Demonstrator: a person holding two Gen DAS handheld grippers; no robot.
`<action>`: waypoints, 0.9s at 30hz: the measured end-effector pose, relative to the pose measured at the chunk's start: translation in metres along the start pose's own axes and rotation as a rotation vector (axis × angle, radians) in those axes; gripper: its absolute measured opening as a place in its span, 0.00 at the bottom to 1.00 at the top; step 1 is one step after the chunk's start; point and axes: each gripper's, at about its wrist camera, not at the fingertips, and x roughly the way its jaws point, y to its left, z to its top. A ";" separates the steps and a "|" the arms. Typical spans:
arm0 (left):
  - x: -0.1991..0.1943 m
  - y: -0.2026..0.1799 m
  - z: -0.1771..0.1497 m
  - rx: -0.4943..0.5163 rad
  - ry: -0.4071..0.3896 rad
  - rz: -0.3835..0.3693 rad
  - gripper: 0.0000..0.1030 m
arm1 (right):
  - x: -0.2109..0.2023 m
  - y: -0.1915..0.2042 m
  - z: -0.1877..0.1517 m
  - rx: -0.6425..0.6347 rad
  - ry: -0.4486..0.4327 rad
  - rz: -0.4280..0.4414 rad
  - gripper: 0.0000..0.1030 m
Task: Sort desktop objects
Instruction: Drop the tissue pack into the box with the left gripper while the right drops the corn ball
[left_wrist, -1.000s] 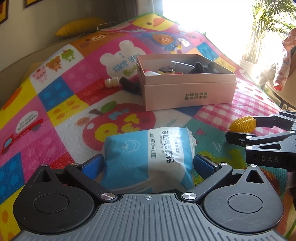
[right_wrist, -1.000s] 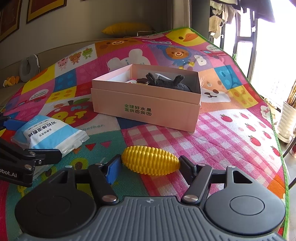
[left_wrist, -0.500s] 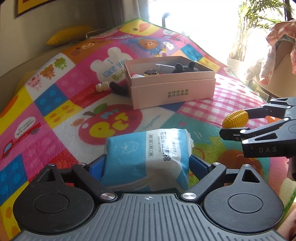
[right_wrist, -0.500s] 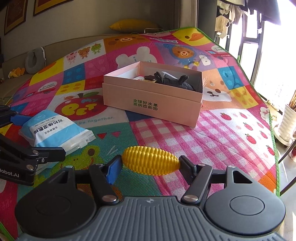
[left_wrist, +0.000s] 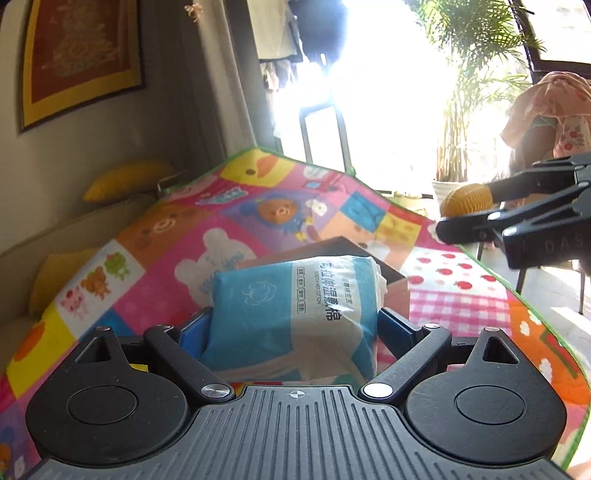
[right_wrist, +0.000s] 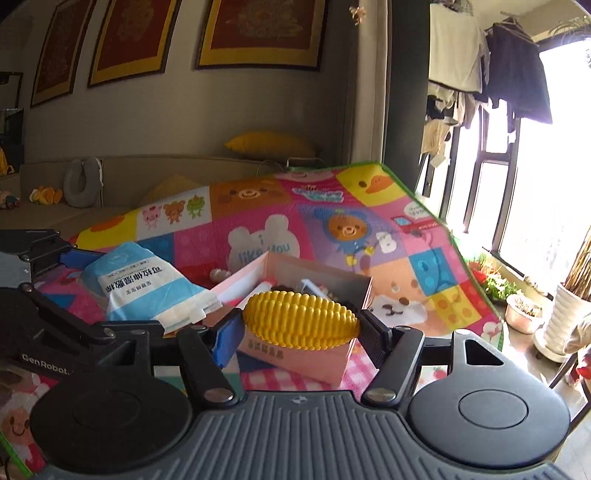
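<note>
My left gripper (left_wrist: 293, 322) is shut on a blue and white pack of wet cotton wipes (left_wrist: 295, 306), held in the air above the colourful play mat (left_wrist: 155, 280). To its right my right gripper (left_wrist: 467, 208) is shut on a yellow toy corn cob (left_wrist: 466, 199). In the right wrist view the corn cob (right_wrist: 301, 319) lies crosswise between the pads of the right gripper (right_wrist: 301, 331), and the wipes pack (right_wrist: 147, 284) hangs in the left gripper (right_wrist: 96, 291) at the left. The open pink box (right_wrist: 317, 354) sits just below and beyond both, with several small items inside.
A small pale toy (right_wrist: 218, 274) lies on the mat left of the box. A beige sofa with a yellow cushion (right_wrist: 269, 144) and a grey neck pillow (right_wrist: 81, 181) runs behind the mat. Potted plants (right_wrist: 524, 314) and bright windows stand at the right.
Both grippers have risen off the mat with their loads, the wipes pack and the corn cob. The views now tilt up toward the wall and windows, and the box appears lower and nearer.
</note>
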 end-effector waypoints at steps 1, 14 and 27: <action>0.008 0.001 0.005 -0.001 -0.005 0.001 0.93 | 0.001 -0.007 0.009 0.005 -0.029 -0.022 0.65; 0.154 0.028 0.029 -0.141 0.054 -0.117 0.95 | 0.103 -0.069 0.062 0.107 -0.050 -0.076 0.65; 0.120 0.070 -0.045 -0.289 0.154 -0.028 0.99 | 0.220 -0.055 0.066 0.218 0.138 0.050 0.65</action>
